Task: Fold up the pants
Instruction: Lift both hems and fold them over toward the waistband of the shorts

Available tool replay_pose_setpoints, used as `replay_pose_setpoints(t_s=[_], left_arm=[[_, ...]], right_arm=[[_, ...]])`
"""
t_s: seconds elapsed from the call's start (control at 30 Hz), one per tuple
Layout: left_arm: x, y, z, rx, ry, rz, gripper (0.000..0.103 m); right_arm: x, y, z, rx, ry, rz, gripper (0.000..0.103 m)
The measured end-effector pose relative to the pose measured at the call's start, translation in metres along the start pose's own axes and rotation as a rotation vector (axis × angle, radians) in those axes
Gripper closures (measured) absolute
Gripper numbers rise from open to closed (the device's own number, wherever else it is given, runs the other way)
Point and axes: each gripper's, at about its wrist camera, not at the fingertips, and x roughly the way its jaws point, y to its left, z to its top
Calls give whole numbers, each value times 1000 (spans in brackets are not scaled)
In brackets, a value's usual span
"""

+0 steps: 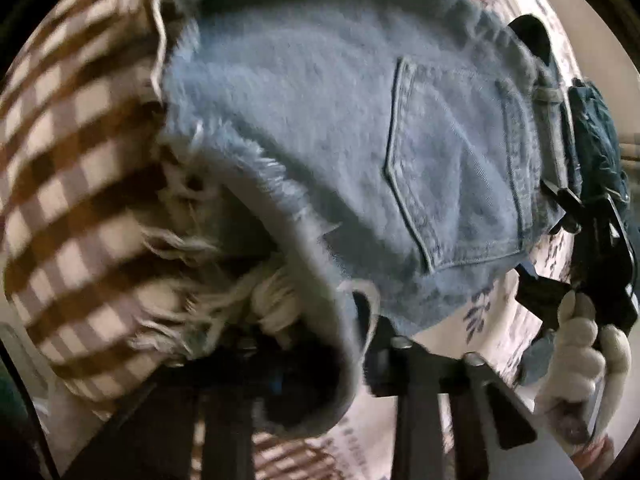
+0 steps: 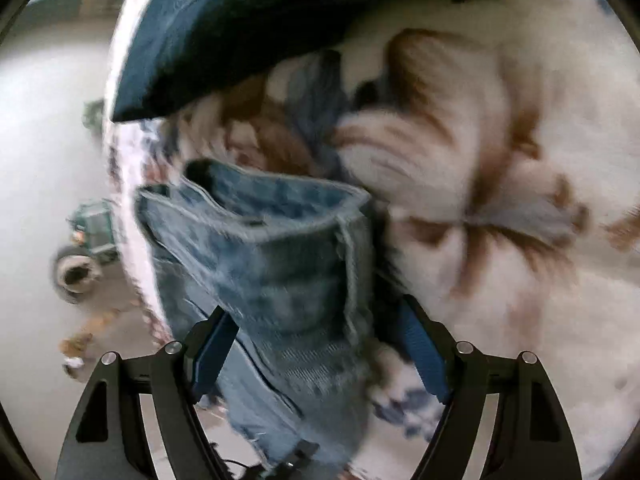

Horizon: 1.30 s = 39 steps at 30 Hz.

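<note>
A pair of light blue denim pants (image 1: 340, 140) with frayed hems and a back pocket (image 1: 452, 176) is spread in front of me in the left wrist view. My left gripper (image 1: 320, 380) is buried under a frayed leg hem, its jaws hidden by the cloth. My right gripper (image 2: 320, 356) has its blue pads (image 2: 214, 354) wide apart around the waistband end of the pants (image 2: 276, 264). In the left wrist view the right gripper (image 1: 560, 208) and a white-gloved hand (image 1: 580, 352) sit at the waistband on the right.
A brown and cream checked cloth (image 1: 72, 184) lies at the left. A white sheet with a blue leaf print (image 1: 480, 312) covers the surface. Dark denim (image 2: 224, 36) lies beyond the light pants. The floor and a wheeled object (image 2: 80, 264) show at the left.
</note>
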Motion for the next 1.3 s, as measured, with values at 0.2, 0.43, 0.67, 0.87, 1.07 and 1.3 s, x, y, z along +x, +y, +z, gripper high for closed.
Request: replay_pose_setpoints(t_s=[0.2,0.43,0.67,0.87,1.07,1.3], left_arm=[[-30,-9,10,123,-17,9,88],[-88,-24,23,344,-49,50,88],[-70,36,22,285,57,39,78],[-110,95,-12,-108,-94,-164,7],[-96,98,-37,-380,-130,-360,7],[-38,88,-18,-545,-94,-376,9]], right_arm=[[-4,10,-29,-23,-105,-25,60],[-45,4,-107,50,-147,35,63],[-42,-40,-155,131,-68,28,52],[-32,-60,-155,125,-44,8,22],[-14,-37,-157,-1,-21,-16,17],[-13,-38,-140,-3,-49,49,11]])
